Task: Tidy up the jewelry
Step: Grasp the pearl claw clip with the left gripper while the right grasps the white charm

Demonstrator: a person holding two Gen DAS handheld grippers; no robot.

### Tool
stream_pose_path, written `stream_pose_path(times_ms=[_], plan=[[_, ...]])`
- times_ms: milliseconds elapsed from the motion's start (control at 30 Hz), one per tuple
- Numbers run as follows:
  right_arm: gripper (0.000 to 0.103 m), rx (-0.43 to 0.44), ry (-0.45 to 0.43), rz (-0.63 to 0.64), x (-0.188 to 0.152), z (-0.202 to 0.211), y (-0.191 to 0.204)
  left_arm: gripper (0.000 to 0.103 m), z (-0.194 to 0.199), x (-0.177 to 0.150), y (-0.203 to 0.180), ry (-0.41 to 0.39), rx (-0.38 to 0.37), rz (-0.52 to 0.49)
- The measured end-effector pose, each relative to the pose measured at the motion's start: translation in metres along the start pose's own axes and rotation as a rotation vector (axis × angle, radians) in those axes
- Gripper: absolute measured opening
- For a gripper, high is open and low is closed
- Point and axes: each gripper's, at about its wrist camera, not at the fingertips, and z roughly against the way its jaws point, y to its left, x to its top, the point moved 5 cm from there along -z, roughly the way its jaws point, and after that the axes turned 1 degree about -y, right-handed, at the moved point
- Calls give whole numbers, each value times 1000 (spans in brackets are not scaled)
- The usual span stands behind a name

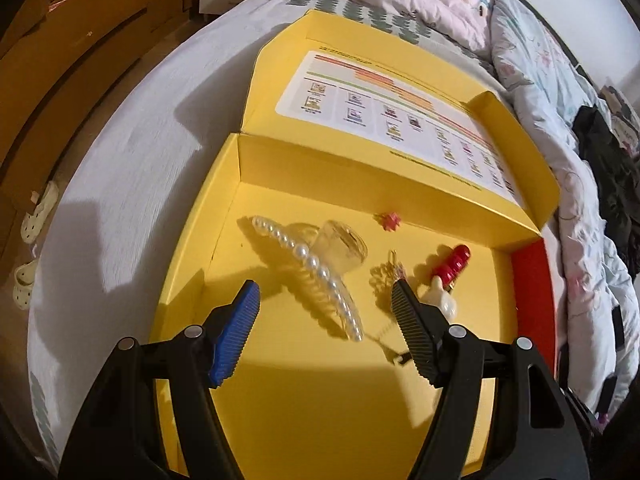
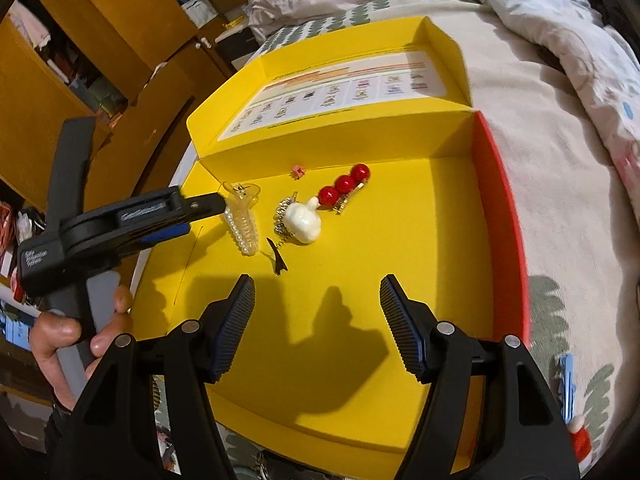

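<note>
An open yellow box (image 1: 320, 400) (image 2: 400, 264) lies on a bed. Inside it lie a pearl claw hair clip (image 1: 316, 272) (image 2: 242, 216), a red-bead clip (image 1: 454, 262) (image 2: 346, 186), a white bow-shaped clip (image 1: 442, 302) (image 2: 304, 220), a gold chain piece (image 1: 386, 272) (image 2: 282, 210), a small black clip (image 2: 277, 258) and a tiny pink piece (image 1: 390, 221) (image 2: 297, 171). My left gripper (image 1: 324, 300) is open, just above the pearl clip; it also shows in the right wrist view (image 2: 216, 204), its tip at the clip. My right gripper (image 2: 316, 292) is open and empty over the box floor.
The box lid (image 1: 380, 92) (image 2: 340, 88) lies open at the far side. A rumpled duvet (image 1: 540, 80) (image 2: 560, 20) is to the right. Wooden furniture (image 2: 100, 60) stands left. A blue clip (image 2: 566, 380) lies on the bed by the box's right side.
</note>
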Motion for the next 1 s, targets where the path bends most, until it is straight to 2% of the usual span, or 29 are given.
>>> stream_pose_path(times_ms=[333, 733, 833, 933, 1000], plan=[[71, -26, 73, 60, 18, -42, 22, 68, -21, 16, -1, 27, 5, -8], [72, -147, 133, 125, 33, -89, 32, 68, -40, 22, -4, 51, 66, -23], [71, -159, 141, 140, 38, -96, 36, 65, -44, 21, -3, 62, 72, -27], [67, -165, 149, 154, 38, -99, 37, 50, -47, 17, -2, 86, 68, -29], [60, -162, 168, 146, 36, -103, 36, 47, -47, 15, -1, 90, 70, -33]])
